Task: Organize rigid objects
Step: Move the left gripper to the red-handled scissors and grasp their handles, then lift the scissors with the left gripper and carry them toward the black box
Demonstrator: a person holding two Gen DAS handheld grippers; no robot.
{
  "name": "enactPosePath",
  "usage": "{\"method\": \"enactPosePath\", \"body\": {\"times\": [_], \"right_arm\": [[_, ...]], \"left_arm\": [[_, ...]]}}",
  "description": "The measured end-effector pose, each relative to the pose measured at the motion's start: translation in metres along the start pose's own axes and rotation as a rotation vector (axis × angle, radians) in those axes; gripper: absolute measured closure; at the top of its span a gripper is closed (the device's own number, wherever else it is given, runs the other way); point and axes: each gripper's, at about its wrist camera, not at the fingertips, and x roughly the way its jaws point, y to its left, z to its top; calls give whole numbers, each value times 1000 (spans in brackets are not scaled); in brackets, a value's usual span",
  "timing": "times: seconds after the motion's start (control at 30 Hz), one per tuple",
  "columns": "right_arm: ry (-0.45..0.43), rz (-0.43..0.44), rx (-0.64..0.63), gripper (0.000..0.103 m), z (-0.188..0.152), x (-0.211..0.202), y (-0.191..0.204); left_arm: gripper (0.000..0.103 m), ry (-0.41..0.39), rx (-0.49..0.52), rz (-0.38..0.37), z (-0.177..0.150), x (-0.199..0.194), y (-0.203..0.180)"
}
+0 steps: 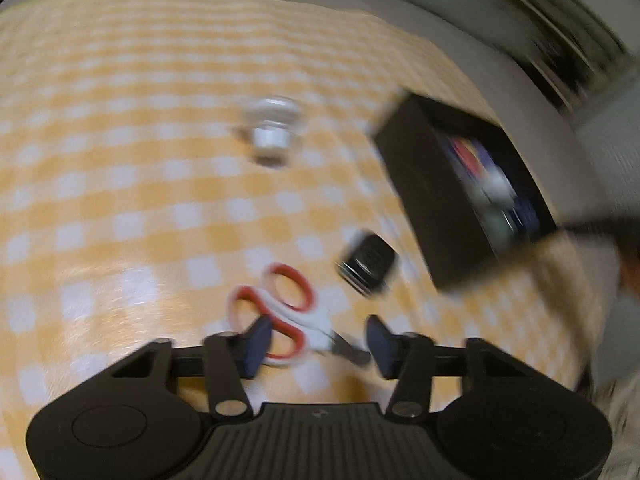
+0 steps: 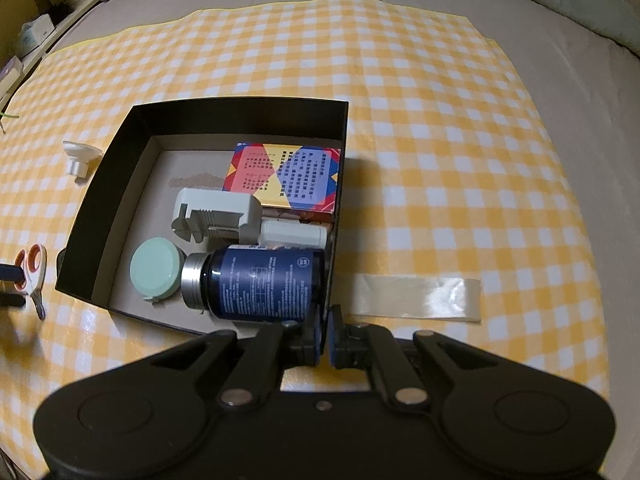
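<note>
left gripper [image 1: 316, 344]: you're hovering it over the scissors [image 1: 280, 312], fingers apart either side of them, not pinching yet as far as the blur lets me see
right gripper [image 2: 325, 336]: you're clamping it on the near wall of the black box [image 2: 240, 114]
scissors: lying on the checked cloth [image 2: 440, 120], left of the box
box: holding a blue bottle [image 2: 264, 280], green lid [image 2: 154, 270], colourful carton [image 2: 284, 176]
white hook [image 2: 80, 158]: sitting on the cloth just beside the box

Colourful card box [image 2: 285, 178]: blocks of small printed characters, too fine to read. Dark blue bottle [image 2: 262, 282]: white label print and a round mark, likewise unreadable.
</note>
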Motion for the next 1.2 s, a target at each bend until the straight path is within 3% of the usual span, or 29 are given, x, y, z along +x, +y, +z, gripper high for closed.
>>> {"method": "enactPosePath", "body": {"times": [0.07, 0.27, 0.47, 0.6, 0.73, 1.07, 1.2], "right_arm": [[1, 1, 2, 98, 0, 1, 3], [2, 1, 5, 98, 0, 2, 2], [1, -1, 2, 98, 1, 2, 2], [2, 0, 3, 98, 1, 2, 2], [2, 0, 2, 98, 1, 2, 2], [3, 2, 5, 98, 1, 3, 2], [3, 4, 8, 98, 1, 2, 2]], "left_arm": [[87, -25, -73, 45, 2, 0, 9], [85, -59, -115, 136, 7, 3, 6], [84, -76, -177, 156, 12, 10, 2], [73, -108, -295, 165, 16, 15, 2], [71, -140, -380, 157, 19, 18, 1], [71, -148, -126, 340, 24, 34, -32], [72, -85, 130, 337, 28, 38, -45]]}}
